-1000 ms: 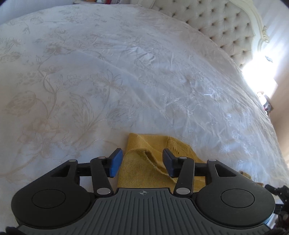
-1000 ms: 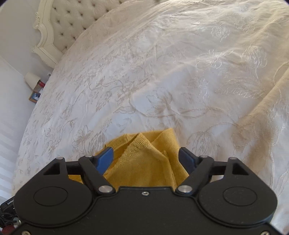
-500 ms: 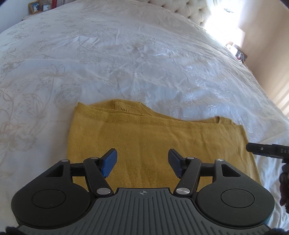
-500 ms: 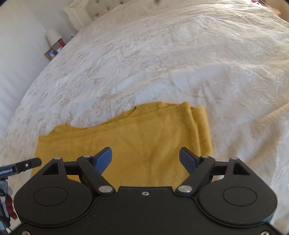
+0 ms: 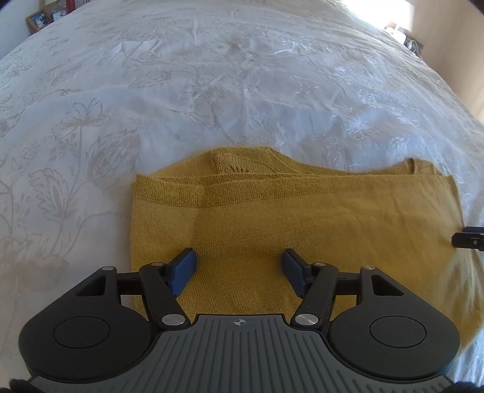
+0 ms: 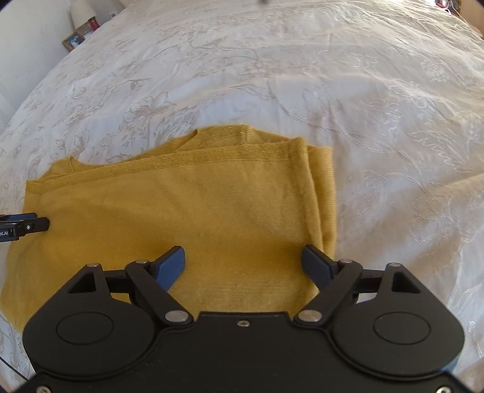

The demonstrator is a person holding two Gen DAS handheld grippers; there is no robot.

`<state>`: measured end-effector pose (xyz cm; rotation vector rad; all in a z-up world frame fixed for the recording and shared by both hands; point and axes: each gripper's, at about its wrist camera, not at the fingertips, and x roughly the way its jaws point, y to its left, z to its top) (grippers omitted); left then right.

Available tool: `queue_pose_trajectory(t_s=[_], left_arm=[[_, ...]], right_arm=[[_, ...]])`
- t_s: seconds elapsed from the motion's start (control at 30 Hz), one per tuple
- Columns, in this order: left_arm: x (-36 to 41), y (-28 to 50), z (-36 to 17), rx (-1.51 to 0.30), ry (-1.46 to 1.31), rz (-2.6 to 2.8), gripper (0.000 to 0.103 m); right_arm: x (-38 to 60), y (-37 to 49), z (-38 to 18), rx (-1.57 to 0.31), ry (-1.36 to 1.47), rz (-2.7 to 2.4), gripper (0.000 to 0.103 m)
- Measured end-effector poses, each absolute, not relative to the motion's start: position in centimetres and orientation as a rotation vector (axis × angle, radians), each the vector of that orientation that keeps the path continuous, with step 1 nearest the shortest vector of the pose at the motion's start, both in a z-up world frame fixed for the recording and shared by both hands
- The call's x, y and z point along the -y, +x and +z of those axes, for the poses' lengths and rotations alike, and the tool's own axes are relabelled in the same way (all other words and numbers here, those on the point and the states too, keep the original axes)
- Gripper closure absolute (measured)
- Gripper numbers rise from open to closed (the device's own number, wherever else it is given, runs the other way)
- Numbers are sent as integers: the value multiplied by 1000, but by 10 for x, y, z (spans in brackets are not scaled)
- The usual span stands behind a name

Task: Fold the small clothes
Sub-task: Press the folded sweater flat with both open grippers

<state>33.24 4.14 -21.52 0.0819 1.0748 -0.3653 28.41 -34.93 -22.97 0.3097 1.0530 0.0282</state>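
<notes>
Mustard knit garment (image 5: 290,223) is laid flat and already folded on the embroidered white bedspread (image 5: 211,84), near the bed's near edge; the far ribbed hem shows at least two stacked layers, with a lower layer poking out beyond it. Left gripper (image 5: 239,266) is held over the garment's left part with jaws released, nothing pinched; its jaws have just been opening. Right gripper (image 6: 243,263) is held over the right part, jaws spread wide and empty, with its right pad near the doubled side fold (image 6: 317,193). The knit is judged light, soft and limp, likely to sag and stretch if lifted by one point, so a pinch through all layers at the two near corners is suggested, both sides lifted together. Slip risk is judged low on the textured knit. Open bedspread lies beyond the far hem and to either side, giving room to fold away; framed photos (image 5: 37,19) stand well clear off the bed's far left corner.
</notes>
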Motion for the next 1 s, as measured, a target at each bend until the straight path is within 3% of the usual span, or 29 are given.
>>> queue_pose_trajectory(t_s=[0.3, 0.47, 0.57, 1.0], left_arm=[[-64, 252, -193, -1109, -16, -353, 41], [-79, 208, -206, -1193, -21, -324, 41], [-86, 197, -221, -1237, -15, -327, 41], [-77, 190, -223, -1282, -20, -295, 34]], right_arm=[[381, 203, -207, -1021, 494, -30, 17], [371, 172, -208, -1028, 525, 42, 31], [365, 169, -210, -1030, 536, 78, 36], [366, 172, -225, -1019, 587, 133, 38]])
